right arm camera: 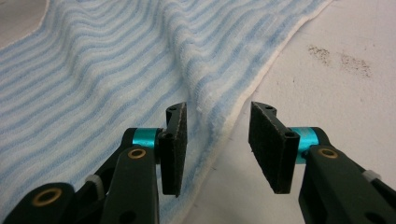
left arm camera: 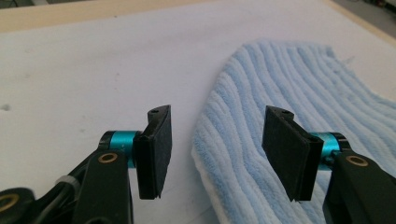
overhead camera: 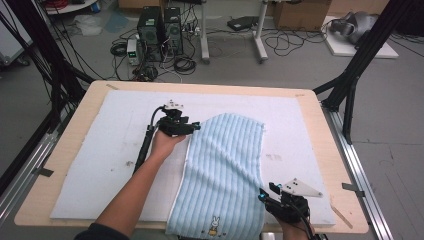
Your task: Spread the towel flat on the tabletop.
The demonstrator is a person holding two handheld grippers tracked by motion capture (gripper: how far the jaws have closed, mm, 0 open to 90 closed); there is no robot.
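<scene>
Towel (overhead camera: 225, 170) lies folded, mid-worktop to near edge; left gripper (left arm camera: 217, 154) jaws wide at its far corner, right gripper (right arm camera: 217, 147) half-open astride the hem — grab both layers before lifting.

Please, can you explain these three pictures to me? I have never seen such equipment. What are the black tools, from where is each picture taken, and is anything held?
A person holds a two-jaw tool in each hand. The high view looks down on the table; the other two come from cameras riding on each tool. A blue striped towel lies on a white mat. The left gripper is open at the towel's far corner. The right gripper is open astride its near edge. Nothing is held.
</scene>
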